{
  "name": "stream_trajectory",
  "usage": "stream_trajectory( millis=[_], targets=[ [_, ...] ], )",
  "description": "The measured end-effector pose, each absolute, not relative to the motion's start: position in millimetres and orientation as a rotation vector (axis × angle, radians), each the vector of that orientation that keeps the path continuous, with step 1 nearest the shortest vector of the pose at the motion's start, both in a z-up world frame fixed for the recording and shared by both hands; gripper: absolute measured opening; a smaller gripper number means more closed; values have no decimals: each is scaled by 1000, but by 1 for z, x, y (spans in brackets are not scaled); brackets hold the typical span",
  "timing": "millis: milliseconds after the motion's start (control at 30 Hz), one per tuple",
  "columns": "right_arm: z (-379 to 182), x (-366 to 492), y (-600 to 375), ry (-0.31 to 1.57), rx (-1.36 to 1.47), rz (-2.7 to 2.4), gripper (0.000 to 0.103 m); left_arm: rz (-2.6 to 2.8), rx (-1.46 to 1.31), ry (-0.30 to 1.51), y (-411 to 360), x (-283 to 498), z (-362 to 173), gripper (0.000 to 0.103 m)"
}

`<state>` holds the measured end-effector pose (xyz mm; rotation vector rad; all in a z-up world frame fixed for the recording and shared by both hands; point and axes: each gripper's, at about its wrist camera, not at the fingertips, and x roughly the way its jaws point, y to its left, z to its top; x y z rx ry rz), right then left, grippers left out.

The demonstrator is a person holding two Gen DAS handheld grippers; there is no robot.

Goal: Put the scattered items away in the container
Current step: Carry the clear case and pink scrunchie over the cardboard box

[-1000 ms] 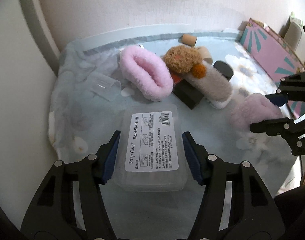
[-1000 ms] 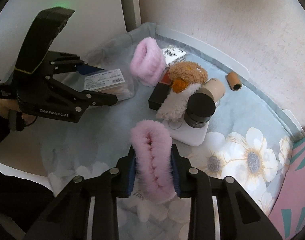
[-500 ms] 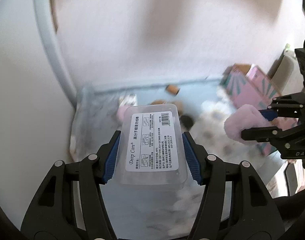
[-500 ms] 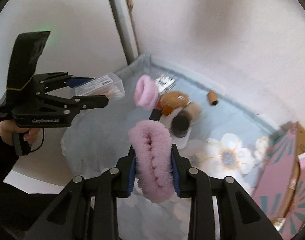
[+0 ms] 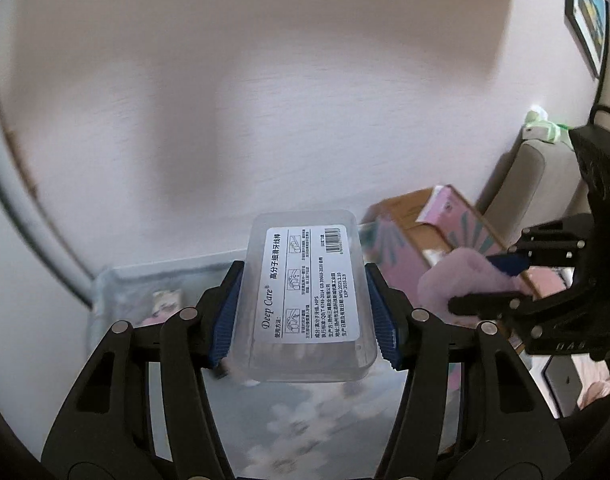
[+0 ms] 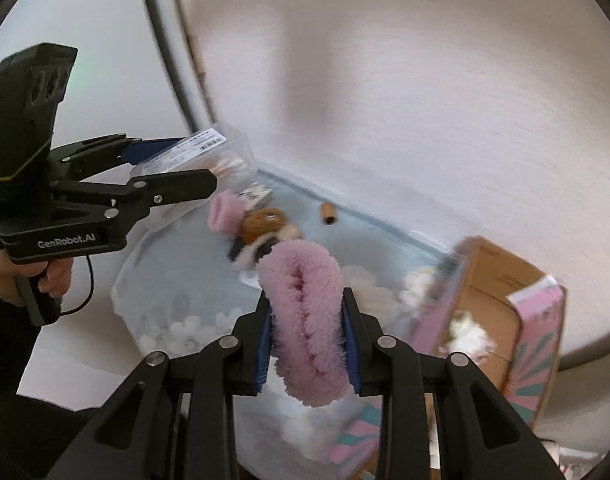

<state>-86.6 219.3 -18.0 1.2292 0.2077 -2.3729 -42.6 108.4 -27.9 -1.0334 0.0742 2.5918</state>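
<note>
Between blue ribbed fingers (image 5: 379, 320): clear rectangular box (image 5: 305, 300), fluffy pink band (image 6: 305, 320).

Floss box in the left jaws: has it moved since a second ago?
Yes. The floss box has been lifted off the table, up and toward the carton, still clamped.

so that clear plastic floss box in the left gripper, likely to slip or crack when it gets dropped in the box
The clear floss box looks rigid, holding its shape between the left gripper pads. Smooth walls might slip. It's probably light, so cracking seems unlikely.
</note>
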Motion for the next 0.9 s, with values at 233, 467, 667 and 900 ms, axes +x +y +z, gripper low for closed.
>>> stream_trajectory(
  millis=[233, 467, 667, 900],
  targets=[
    [-25, -80, 277, 189, 1280, -2427, 28, 2521, -1012, 67, 180, -59, -26, 54],
    [-38, -75, 331, 133, 1342, -2466, 28, 2434, -1052, 109, 242, -76, -47, 54],
    [-63, -74, 365, 75, 1427, -2459, 28, 2379, -1143, 137, 281, -97, -81, 54],
    [-96, -72, 379, 38, 1507, -2410, 28, 2335, -1198, 151, 308, -111, -108, 54]
  ],
)
